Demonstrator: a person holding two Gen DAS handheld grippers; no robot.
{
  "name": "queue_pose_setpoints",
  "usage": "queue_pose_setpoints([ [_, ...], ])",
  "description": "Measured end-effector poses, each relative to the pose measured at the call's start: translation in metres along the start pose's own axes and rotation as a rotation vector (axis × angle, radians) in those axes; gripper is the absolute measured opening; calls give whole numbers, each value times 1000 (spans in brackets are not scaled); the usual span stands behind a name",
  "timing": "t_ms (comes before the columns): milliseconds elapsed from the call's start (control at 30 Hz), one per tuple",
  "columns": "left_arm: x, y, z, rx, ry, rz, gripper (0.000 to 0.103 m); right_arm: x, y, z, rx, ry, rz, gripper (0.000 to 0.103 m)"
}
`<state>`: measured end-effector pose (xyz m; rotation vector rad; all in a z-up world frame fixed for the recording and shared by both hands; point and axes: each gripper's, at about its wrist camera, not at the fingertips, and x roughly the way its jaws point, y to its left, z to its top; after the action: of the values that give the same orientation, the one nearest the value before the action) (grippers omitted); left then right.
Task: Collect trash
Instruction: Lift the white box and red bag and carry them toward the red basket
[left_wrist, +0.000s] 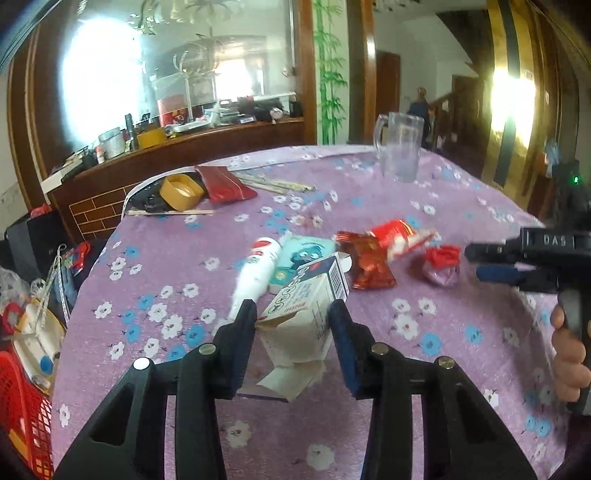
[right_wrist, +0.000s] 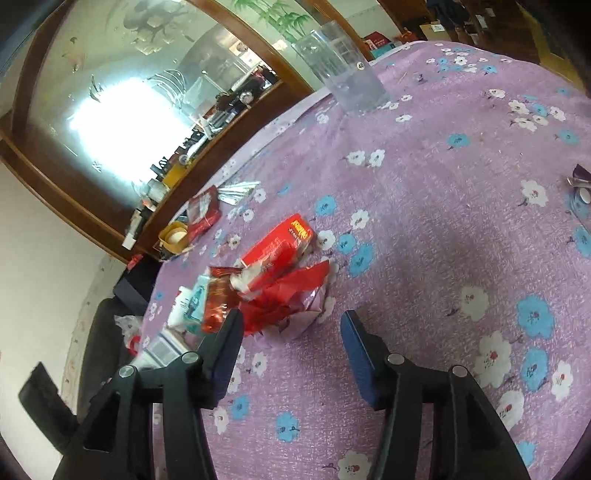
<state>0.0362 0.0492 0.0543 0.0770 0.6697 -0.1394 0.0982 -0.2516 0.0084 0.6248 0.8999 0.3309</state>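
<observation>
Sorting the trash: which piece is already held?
The white carton, clamped between the left gripper fingers; the other wrappers lie loose on the cloth.

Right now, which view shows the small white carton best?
The left wrist view: the white carton sits front and centre, clamped in the left claw, print readable. The right wrist view catches only a blurred sliver at its left edge.

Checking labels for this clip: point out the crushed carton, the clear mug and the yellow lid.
crushed carton (left_wrist: 295, 325), left wrist view, its side panel.
clear mug (left_wrist: 402, 147), left wrist view, its wall.
yellow lid (left_wrist: 181, 192), left wrist view, its rim.
</observation>
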Motion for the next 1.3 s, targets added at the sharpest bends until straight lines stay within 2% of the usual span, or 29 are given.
queue_pose_setpoints([
  [67,-2,6,0,-10,-6,-3,39,4,6,-1,10,30,-3,59],
  [167,-3,11,-1,-25,3,-5,39,11,20,3,-4,66,-94,60],
  [300,-9,20,0,-56,-27,7,39,17,28,18,14,50,-174,61],
  [567,-13,25,0,-69,-44,40,40,53,45,23,-5,85,-228,63],
  [633,-13,25,0,-65,-46,45,40,63,48,18,-18,100,-215,60],
  [667,-13,25,0,-65,-48,47,40,66,50,15,-29,98,-202,54],
  [700,-14,26,0,-65,-53,51,40,67,53,13,-44,95,-194,42],
  [733,-14,26,0,-64,-57,53,40,67,56,10,-67,90,-188,38],
  [800,-15,26,0,-64,-68,57,40,62,60,4,-94,63,-174,36],
  [967,-17,21,0,-55,-90,70,40,43,62,-5,-140,-8,-77,34],
  [1133,-15,20,0,-56,-86,87,40,14,73,-5,-226,-119,-25,34],
  [1300,-18,22,0,-71,-101,102,40,15,92,-12,-285,-113,-1,34],
])
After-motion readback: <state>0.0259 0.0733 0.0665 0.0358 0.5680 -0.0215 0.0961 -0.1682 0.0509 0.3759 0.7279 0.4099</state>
